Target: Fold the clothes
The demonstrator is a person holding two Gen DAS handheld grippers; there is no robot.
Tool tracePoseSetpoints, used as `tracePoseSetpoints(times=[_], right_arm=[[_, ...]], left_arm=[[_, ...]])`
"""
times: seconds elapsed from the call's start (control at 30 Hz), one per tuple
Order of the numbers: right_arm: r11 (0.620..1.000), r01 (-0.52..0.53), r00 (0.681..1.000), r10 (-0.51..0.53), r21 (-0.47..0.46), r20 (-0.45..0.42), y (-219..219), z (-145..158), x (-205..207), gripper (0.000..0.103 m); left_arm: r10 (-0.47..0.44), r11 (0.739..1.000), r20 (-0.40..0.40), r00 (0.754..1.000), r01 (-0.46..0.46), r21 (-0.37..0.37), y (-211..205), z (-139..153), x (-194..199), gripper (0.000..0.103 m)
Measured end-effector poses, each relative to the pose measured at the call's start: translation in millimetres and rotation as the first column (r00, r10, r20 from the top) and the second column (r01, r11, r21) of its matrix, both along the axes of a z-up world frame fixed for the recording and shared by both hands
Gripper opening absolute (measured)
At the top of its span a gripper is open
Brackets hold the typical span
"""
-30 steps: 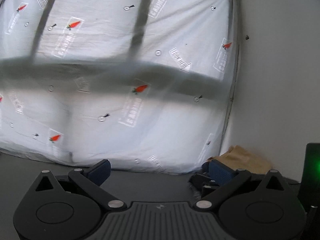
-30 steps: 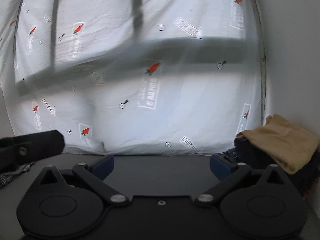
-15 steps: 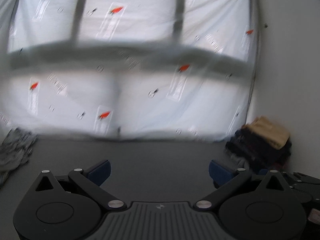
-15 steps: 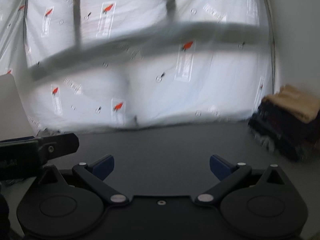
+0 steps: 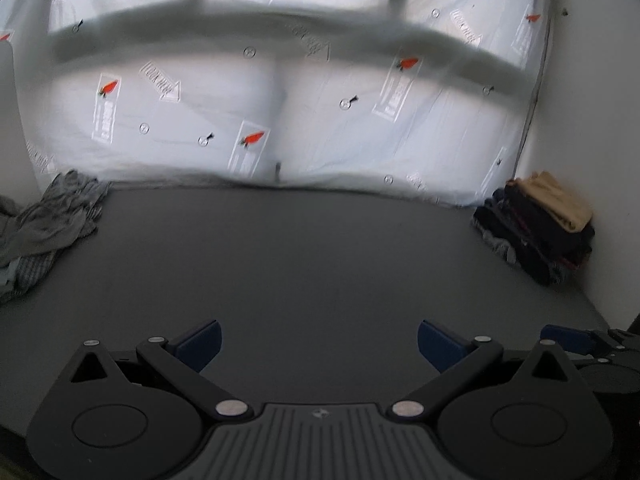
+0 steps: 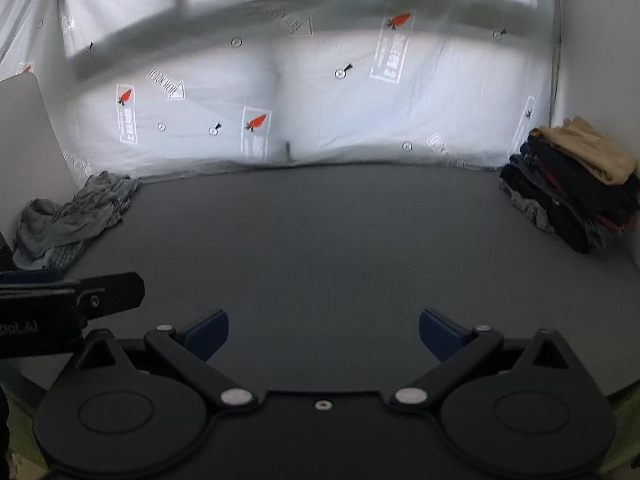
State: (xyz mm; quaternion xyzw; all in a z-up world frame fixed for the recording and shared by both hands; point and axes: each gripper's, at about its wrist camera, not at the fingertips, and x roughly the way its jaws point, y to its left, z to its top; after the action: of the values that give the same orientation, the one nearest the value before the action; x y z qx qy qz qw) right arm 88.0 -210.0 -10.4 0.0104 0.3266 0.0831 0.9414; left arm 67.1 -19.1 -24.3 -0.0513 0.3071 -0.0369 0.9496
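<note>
A heap of crumpled grey clothes (image 5: pixel 48 224) (image 6: pixel 76 216) lies at the far left of the dark grey table (image 5: pixel 304 264) (image 6: pixel 320 240). A stack of folded dark clothes with a tan piece on top (image 5: pixel 536 224) (image 6: pixel 576 192) stands at the far right against the wall. My left gripper (image 5: pixel 319 338) is open over the near middle of the table, nothing between its blue pads. My right gripper (image 6: pixel 324 332) is open too and holds nothing. Each sees part of the other at its edge.
A white plastic sheet printed with red carrots and arrows (image 5: pixel 280 112) (image 6: pixel 304 92) hangs behind the table's far edge. A white wall (image 5: pixel 592 100) closes the right side. A pale board (image 6: pixel 28 128) stands at the left.
Both grippers have pulled back from the folded stack and tilted down toward the table. The whole table and the grey heap at the left have come into view.
</note>
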Motion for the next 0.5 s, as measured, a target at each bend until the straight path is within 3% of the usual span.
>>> tracePoseSetpoints(times=[0.5], right_arm=[[0.999,0.025,1.000,-0.024,-0.022,0.009,0,1,-29,0.103]], left_arm=[[-0.012,1.000,-0.022,1.000,0.012,-0.009,14,-3,-25,0.103]])
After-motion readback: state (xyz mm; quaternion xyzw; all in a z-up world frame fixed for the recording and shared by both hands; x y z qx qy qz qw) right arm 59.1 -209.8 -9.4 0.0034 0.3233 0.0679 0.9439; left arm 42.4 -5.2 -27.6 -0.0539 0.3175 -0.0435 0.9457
